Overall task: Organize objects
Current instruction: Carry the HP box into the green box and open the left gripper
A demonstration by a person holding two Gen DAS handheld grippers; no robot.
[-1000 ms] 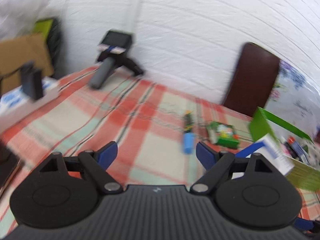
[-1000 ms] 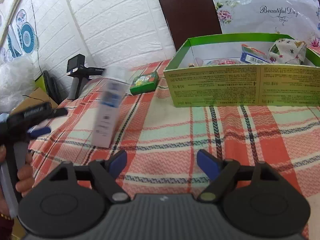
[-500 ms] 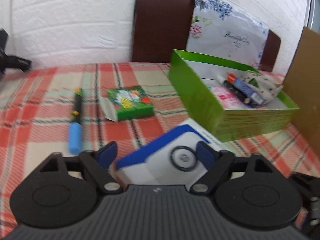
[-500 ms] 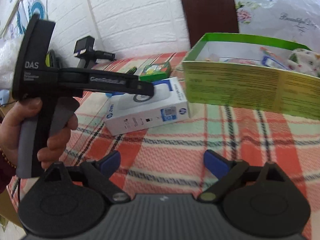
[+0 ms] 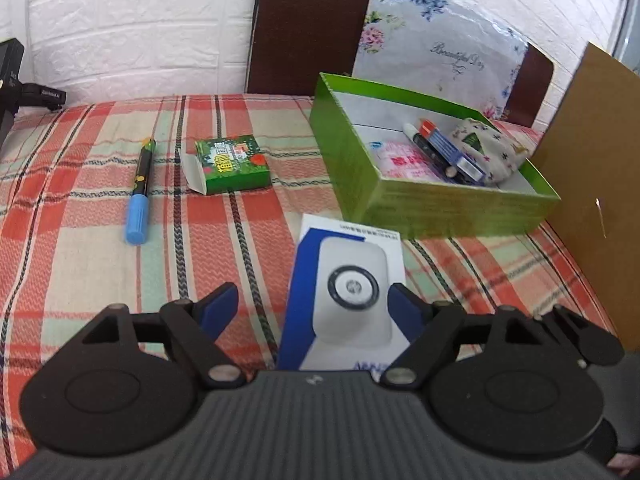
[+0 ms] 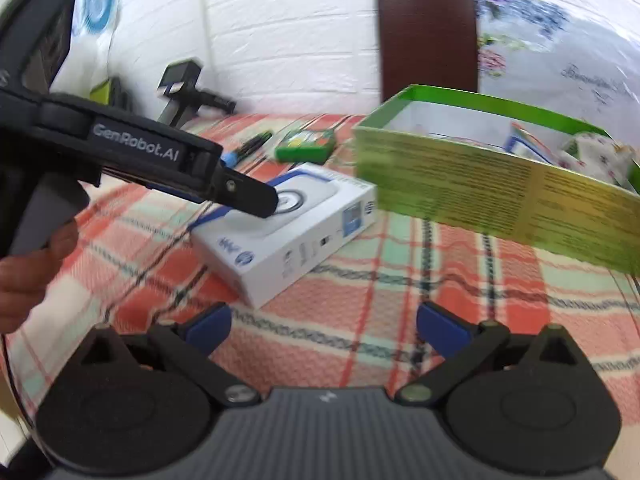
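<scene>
A white and blue HP box [image 5: 346, 292] lies flat on the plaid cloth, in front of the green cardboard box [image 5: 360, 184]. My left gripper [image 5: 316, 308] is open, held just above the HP box's near end, not gripping it. In the right wrist view the HP box [image 6: 292, 232] lies under the left gripper's finger [image 6: 244, 192]. My right gripper [image 6: 322, 324] is open and empty above the cloth, near the green box [image 6: 480, 188]. A small green carton [image 5: 232, 164] and a blue-capped marker [image 5: 138, 196] lie to the left.
The green box holds markers, a pink packet and a patterned pouch [image 5: 484, 148]. A brown cardboard sheet [image 5: 592, 192] stands at the right. A dark chair back [image 5: 308, 24] and a white brick wall are behind the table. A camera on a stand [image 6: 184, 84] is at the far left.
The HP box went from upright and in motion to lying flat on the cloth. My left gripper swung right and now hovers over it. My right gripper shifted slightly toward the green box.
</scene>
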